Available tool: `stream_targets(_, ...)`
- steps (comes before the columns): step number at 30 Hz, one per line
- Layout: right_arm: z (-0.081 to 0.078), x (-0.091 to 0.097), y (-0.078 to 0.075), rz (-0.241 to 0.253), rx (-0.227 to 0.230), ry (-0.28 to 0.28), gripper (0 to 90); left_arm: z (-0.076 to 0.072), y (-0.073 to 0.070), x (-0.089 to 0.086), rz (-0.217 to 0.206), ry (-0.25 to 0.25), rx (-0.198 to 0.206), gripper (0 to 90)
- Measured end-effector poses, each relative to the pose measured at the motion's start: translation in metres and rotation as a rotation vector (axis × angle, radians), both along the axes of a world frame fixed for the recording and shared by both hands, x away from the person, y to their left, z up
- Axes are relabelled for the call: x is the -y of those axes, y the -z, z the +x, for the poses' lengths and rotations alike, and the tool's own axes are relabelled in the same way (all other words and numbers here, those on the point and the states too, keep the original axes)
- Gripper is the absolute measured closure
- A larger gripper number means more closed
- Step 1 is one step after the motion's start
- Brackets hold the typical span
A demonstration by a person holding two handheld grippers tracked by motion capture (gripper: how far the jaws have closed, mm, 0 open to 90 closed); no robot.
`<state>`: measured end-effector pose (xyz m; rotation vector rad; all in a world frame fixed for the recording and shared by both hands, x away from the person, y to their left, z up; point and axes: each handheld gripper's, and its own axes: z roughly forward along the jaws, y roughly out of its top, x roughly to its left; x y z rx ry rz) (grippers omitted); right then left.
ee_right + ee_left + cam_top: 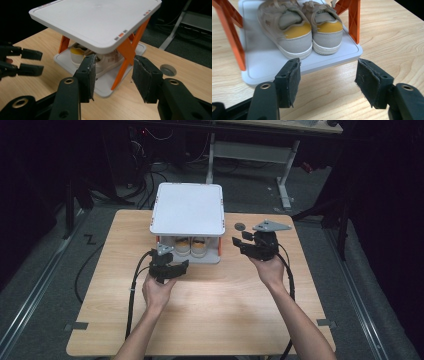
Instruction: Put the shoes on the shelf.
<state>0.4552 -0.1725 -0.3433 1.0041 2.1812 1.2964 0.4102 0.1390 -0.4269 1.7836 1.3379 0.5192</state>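
Note:
A white two-shelf rack (187, 207) with orange struts (352, 17) stands at the far middle of the wooden table (215, 315). On its lower shelf (262, 62) sits a pair of beige shoes (304, 32) with yellow heel patches, heels toward me. My left gripper (177, 268) hovers just in front of the rack, jaws open and empty (328, 80), apart from the shelf edge. To the right of the rack, my right gripper (240, 240) points at its corner, open with nothing between the pads (113, 77). The left gripper (30, 62) is also seen in the right gripper view.
A round cable hole (240, 226) lies in the tabletop just right of the rack, close to my right gripper. The rack's top shelf (95, 20) is bare and overhangs the shoes (102, 60). Cables trail from both grippers toward the near edge. Dark floor surrounds the table.

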Motion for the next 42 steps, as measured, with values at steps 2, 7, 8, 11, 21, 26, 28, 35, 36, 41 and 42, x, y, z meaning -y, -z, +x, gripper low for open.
stream_targets(2,-0.006,0.009,0.0,0.007,-0.002,0.007,53.0,-0.006,-0.003,-0.004,-0.028,0.004,0.015,35.7)
stream_targets(7,-0.02,0.03,0.001,0.048,0.002,0.021,52.7,-0.016,-0.008,-0.009,-0.037,0.004,0.054,34.9)
stream_targets(8,-0.022,0.033,0.001,0.051,0.006,0.023,52.5,-0.017,-0.01,-0.01,-0.038,0.006,0.058,34.9)
stream_targets(11,-0.027,0.041,0.002,0.072,0.003,0.03,52.1,-0.023,-0.015,-0.014,-0.065,0.015,0.075,34.4)
stream_targets(21,-0.048,0.062,0.011,0.108,0.009,0.045,51.0,-0.043,-0.021,-0.029,-0.075,0.03,0.117,29.0)
stream_targets(26,-0.057,0.075,0.016,0.125,0.008,0.062,50.8,-0.051,-0.022,-0.039,-0.091,0.026,0.129,28.2)
stream_targets(28,-0.059,0.081,0.018,0.135,0.002,0.07,50.8,-0.054,-0.023,-0.042,-0.09,0.024,0.132,28.3)
stream_targets(35,-0.068,0.1,0.027,0.165,0.004,0.098,49.4,-0.062,-0.021,-0.049,-0.092,0.022,0.131,28.0)
stream_targets(36,-0.07,0.101,0.028,0.169,0.005,0.102,49.2,-0.063,-0.021,-0.05,-0.087,0.02,0.133,27.9)
stream_targets(41,-0.077,0.113,0.037,0.168,0.015,0.125,48.2,-0.069,-0.019,-0.055,-0.09,0.016,0.135,27.9)
stream_targets(42,-0.079,0.115,0.039,0.171,0.013,0.128,47.9,-0.07,-0.018,-0.057,-0.096,0.013,0.132,27.9)
